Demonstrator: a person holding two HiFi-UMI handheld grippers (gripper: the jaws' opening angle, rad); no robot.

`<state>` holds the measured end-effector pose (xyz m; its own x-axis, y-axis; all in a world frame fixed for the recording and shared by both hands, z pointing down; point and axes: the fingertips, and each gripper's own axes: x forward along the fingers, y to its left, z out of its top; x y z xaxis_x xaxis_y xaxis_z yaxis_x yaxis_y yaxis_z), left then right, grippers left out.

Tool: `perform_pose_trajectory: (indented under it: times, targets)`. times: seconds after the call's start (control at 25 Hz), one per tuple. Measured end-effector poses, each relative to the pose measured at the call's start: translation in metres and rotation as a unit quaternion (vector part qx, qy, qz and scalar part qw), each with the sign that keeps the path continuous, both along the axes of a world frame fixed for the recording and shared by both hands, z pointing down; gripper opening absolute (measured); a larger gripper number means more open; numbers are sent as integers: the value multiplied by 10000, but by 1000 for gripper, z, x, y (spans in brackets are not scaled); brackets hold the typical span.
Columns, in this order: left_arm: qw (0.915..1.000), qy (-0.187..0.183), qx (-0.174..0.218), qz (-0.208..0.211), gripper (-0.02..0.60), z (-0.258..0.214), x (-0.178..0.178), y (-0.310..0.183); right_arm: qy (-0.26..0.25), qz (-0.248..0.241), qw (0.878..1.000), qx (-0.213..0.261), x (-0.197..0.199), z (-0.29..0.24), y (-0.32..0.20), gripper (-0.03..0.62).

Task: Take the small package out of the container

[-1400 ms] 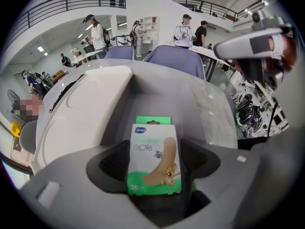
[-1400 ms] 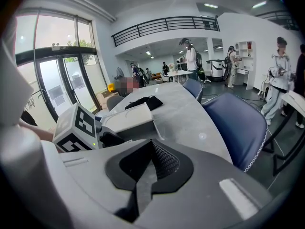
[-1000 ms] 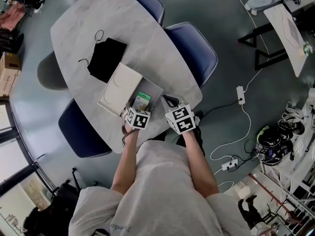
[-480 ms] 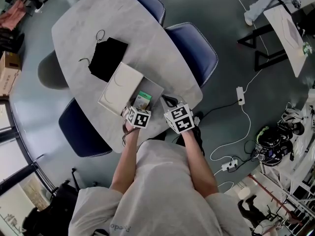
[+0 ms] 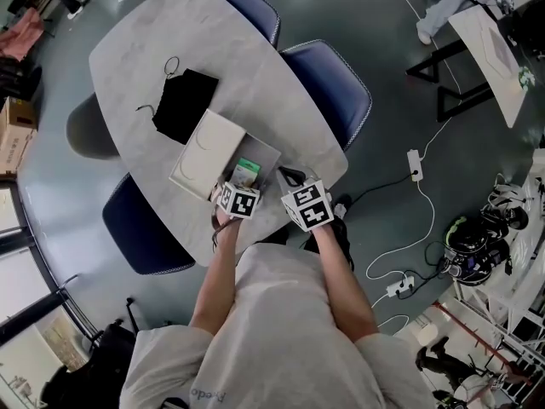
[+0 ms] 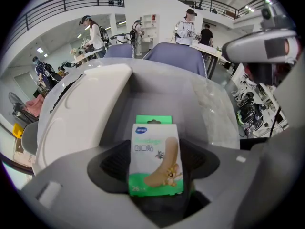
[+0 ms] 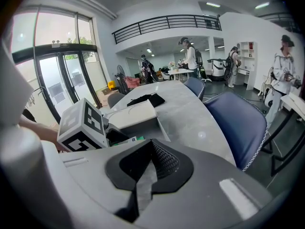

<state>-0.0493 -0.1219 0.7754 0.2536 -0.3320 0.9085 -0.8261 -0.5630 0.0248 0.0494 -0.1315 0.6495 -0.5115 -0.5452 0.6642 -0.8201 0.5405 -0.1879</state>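
My left claw grasps the one small package, a flat white-and-green plaster pack showing a beige strip, at the near end of the one open grey container, beside its one white lid on the worktop. My right claw is clenched, empty

The small package is green and white, the container grey, the table mottled grey.
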Motion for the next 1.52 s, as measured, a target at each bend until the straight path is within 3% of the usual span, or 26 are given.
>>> perform_pose_trajectory:
  times: [0.72, 1.52]
  targets:
    - [9985, 363, 418, 25, 364, -24, 6, -2, 57, 24, 10000, 63, -1, -1, 6, 3]
    - [9893, 1004, 1058, -8, 364, -77, 6, -3, -57, -195, 9996, 193, -28, -9, 4, 3]
